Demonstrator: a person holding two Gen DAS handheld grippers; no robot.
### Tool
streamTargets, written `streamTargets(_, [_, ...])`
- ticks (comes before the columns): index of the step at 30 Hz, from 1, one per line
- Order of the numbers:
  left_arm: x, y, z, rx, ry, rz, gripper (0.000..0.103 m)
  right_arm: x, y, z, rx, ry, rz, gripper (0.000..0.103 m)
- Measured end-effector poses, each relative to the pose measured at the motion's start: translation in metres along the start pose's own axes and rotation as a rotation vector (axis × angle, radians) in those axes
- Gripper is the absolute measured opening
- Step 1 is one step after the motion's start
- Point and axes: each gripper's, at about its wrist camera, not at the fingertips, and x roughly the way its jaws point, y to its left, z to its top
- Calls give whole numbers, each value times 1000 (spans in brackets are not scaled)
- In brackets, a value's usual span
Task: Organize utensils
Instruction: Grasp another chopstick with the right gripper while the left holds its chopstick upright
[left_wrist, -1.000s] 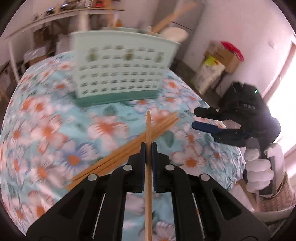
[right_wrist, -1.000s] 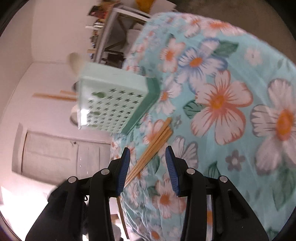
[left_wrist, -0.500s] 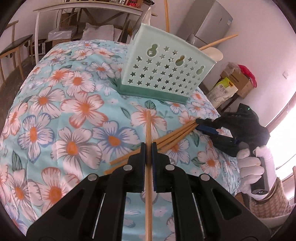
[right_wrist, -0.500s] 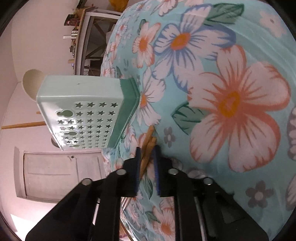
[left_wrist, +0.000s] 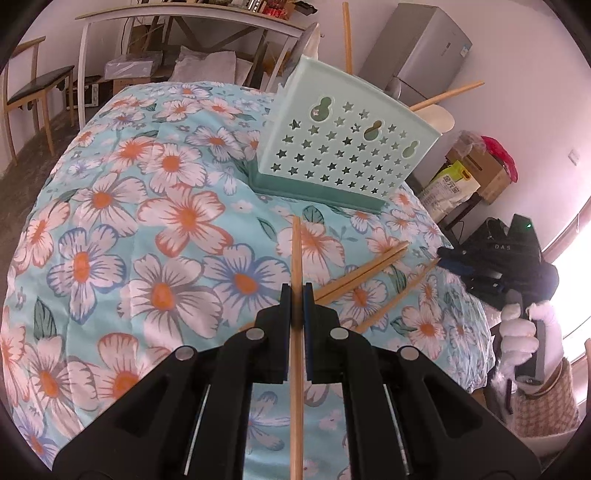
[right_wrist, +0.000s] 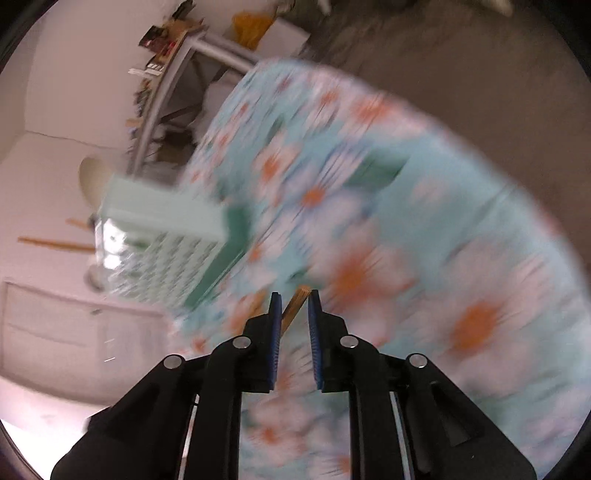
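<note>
Lettering "DAS" in pale print on the black body of the right hand-held gripper (left_wrist: 445, 260), beside a green light. Print on the yellow-and-white bag (left_wrist: 448, 188) by the cardboard box (left_wrist: 484, 170) too small to read.

Left hand-held gripper (left_wrist: 297, 291) pressed together, pinching one wooden chopstick (left_wrist: 296, 251) that points up toward the mint star-punched utensil basket (left_wrist: 343, 151). Basket upright on the floral-clothed desk (left_wrist: 177, 221), with wooden handles and a pale spoon poking out of its top. Two more chopsticks (left_wrist: 365, 269) flat on the cloth, side by side, just right of the left gripper's tips. A further chopstick (left_wrist: 399, 291) apart from that pair, far end at the right gripper's tips.

Right wrist view heavily blurred: chopstick end slanted between the blue pads, jaws just been opening; cannot tell whether the pads press it. White-gloved hand (left_wrist: 517, 328) on the handle.

Half a second ago all three lay bunched together; now one pulled clear. Silver fridge (left_wrist: 424, 55), chair (left_wrist: 33, 88) and cluttered shelf behind.
</note>
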Motion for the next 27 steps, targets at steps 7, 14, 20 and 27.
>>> streamTargets(7, [2,-6,-1,10,7,-4,5,21,10,15,-37,7,-70,18])
streamTargets(14, [-1,0,0,-8,5,6,5,41,34,17,-188,-39,-169,18])
streamTargets(20, [-1,-2,0,-4,5,1,5,48,66,2,-541,-4,-320,19])
streamTargets(27, [7,-11,-6,16,46,-21,5,41,66,-29,-635,72,-302,18])
